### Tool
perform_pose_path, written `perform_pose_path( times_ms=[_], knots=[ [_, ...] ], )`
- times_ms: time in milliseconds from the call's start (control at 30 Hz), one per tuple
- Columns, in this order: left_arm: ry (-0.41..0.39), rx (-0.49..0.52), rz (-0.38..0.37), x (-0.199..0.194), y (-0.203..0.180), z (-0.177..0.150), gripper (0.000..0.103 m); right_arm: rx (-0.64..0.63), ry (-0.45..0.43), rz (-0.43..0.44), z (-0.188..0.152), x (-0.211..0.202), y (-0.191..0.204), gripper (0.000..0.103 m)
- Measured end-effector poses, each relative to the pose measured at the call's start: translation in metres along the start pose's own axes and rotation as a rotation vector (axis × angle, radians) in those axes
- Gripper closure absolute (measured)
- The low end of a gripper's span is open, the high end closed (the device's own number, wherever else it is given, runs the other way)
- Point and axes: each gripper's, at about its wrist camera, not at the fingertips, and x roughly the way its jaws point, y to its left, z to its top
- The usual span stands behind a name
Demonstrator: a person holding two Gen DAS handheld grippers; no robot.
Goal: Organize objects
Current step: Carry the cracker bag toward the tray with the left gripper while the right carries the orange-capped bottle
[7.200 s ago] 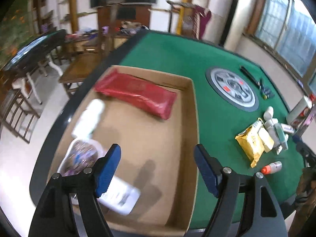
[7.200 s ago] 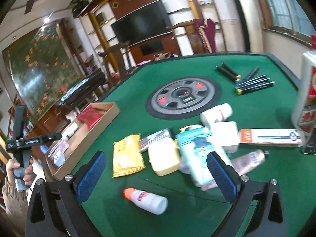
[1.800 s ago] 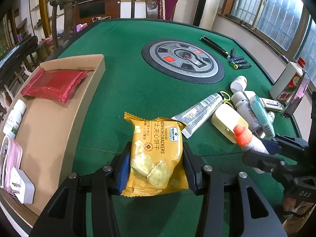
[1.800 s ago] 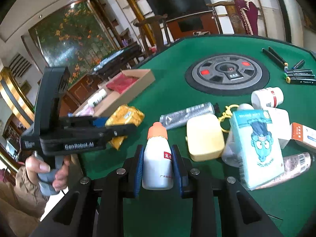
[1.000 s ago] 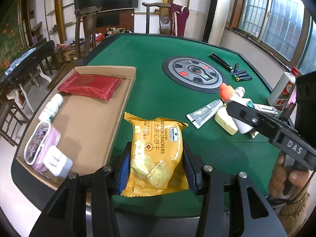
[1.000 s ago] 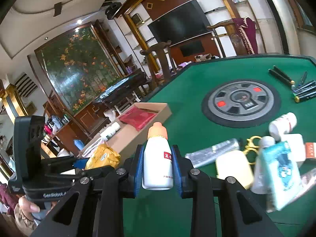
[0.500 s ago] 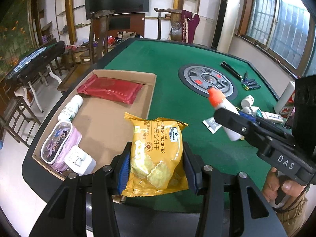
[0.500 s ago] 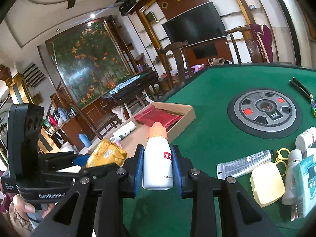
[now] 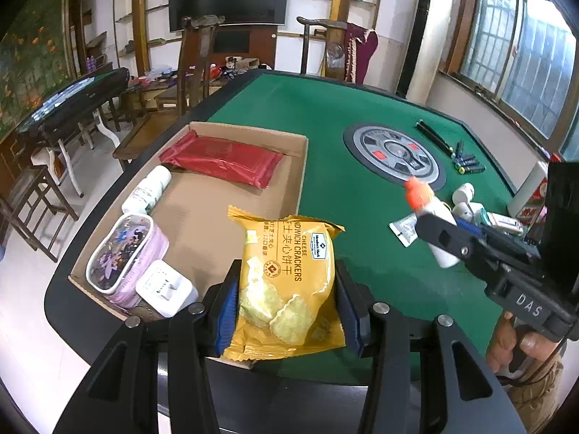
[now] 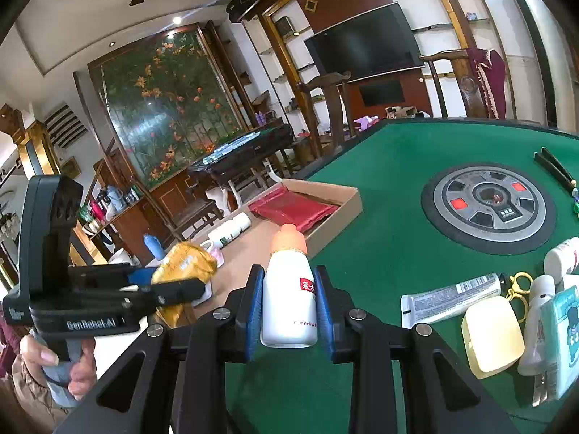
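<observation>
In the left wrist view, my left tool (image 9: 287, 307) was closed on a yellow cracker bag (image 9: 286, 282), which filled the lower middle of the frame between the two blue pads (image 9: 225, 311). The bag hung above the near right corner of the cardboard box (image 9: 302, 173), which lay on the left half of the green worktop (image 9: 325, 115).

Inside the box I saw a red packet (image 9: 220, 161) at the far end, a small white bottle (image 9: 146, 190) along the left wall, a pink pouch (image 9: 125, 256) near the front left corner, and a white charger (image 9: 166, 287) touching the pouch on its right side.

At the right of the same frame my right tool (image 9: 439, 231) was holding a white bottle with an orange cap (image 9: 430, 220); the cap pointed to the upper left. In the right wrist view the right tool (image 10: 288, 307) gripped this bottle (image 10: 289, 300) upright in the lower middle, narrow blue pads (image 10: 253, 307) pressing on both sides. The left tool (image 10: 173, 289) with the cracker bag (image 10: 184, 264) stood at the lower left, over the box (image 10: 347, 202).

At the right edge of this view the other things lay close together on the worktop (image 10: 391, 188): a grey tube (image 10: 452, 298), a pale yellow case (image 10: 494, 336) and a teal packet (image 10: 562, 340). The round grey disc (image 10: 488, 206) was in the upper right.
</observation>
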Motion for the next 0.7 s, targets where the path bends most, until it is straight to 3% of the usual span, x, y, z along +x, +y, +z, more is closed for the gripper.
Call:
perform_pose_path(
  times_ms=[400, 700],
  knots=[
    [0.008, -0.055, -0.024, 0.017, 0.027, 0.013, 0.056, 0.037, 0.051, 0.055, 0.0, 0.008, -0.004, 0.074],
    [0.016, -0.102, -0.046, 0.027, 0.047, 0.013, 0.056, -0.053, 0.104, 0.072, 0.041, 0.027, 0.016, 0.074]
  ],
)
